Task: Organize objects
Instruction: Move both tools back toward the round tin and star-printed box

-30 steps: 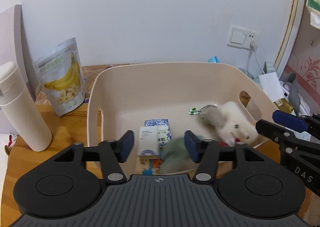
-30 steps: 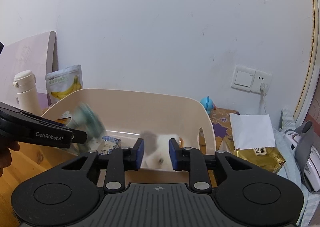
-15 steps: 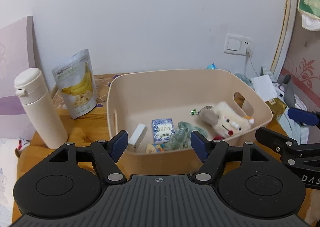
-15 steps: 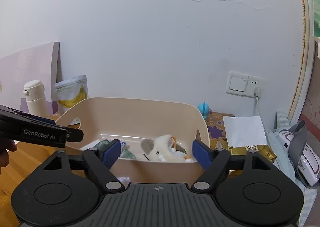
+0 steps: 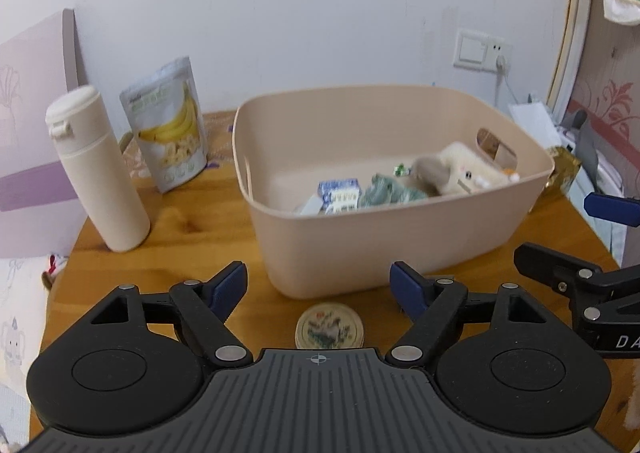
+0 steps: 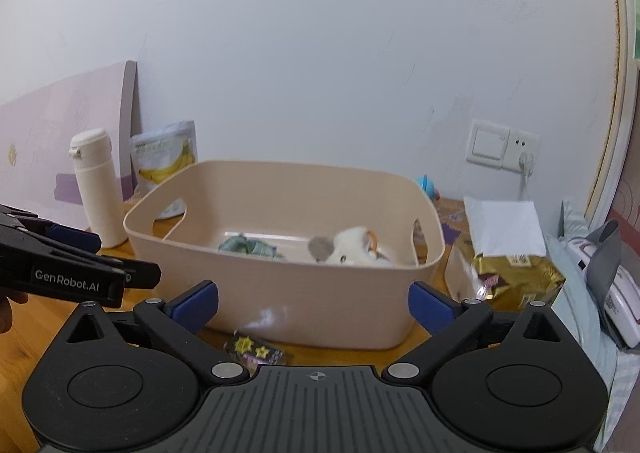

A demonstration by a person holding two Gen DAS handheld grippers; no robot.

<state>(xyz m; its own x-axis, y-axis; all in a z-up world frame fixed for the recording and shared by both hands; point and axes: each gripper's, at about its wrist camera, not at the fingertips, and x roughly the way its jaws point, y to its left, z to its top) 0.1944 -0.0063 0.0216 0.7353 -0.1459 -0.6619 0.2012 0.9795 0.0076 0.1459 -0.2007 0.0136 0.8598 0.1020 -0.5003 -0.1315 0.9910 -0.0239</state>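
Note:
A beige bin (image 5: 400, 249) (image 6: 288, 293) stands on the wooden table. Inside lie a white plush toy (image 5: 460, 173) (image 6: 352, 247), a green cloth (image 5: 386, 193) (image 6: 244, 245) and a blue-white box (image 5: 340, 191). My left gripper (image 5: 319, 285) is open and empty, in front of the bin, above a round tin (image 5: 330, 327). My right gripper (image 6: 314, 303) is open and empty, in front of the bin, above a small dark packet with yellow stars (image 6: 254, 349).
A white bottle (image 5: 96, 169) (image 6: 98, 189) and a banana chips bag (image 5: 170, 133) (image 6: 166, 157) stand left of the bin. A gold bag (image 6: 516, 273) and white paper (image 6: 504, 225) lie to the right, beside a wall socket (image 6: 504, 145).
Both grippers opened, dropping the green cloth and plush toy into the bin, then pulled back toward the table's front edge. The tin and dark packet came into view.

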